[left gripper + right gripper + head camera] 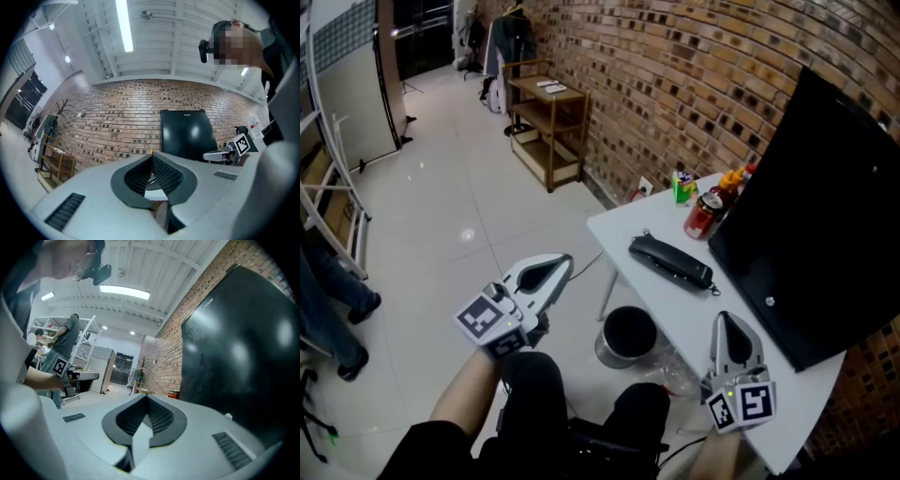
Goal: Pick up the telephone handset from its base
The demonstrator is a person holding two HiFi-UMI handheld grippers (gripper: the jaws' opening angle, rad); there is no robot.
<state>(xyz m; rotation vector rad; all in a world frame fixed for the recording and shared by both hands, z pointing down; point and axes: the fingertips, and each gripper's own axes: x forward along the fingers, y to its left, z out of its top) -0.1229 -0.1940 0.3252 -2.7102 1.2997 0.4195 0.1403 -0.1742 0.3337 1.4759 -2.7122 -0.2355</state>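
A person's left gripper (562,265), jaws pressed together on nothing, hangs over the tiled floor beside the white table (623,230). The right gripper (727,321), likewise closed and empty, hovers above the table's near end. Beyond them the black telephone handset (671,262) lies untouched on the tabletop, a large black panel (816,216) standing behind it before the brick wall (675,75).

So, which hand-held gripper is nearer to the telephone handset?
Right. The right hand-held gripper hovers over the table, just short of the handset; the left hand-held gripper is off the table, over the floor.
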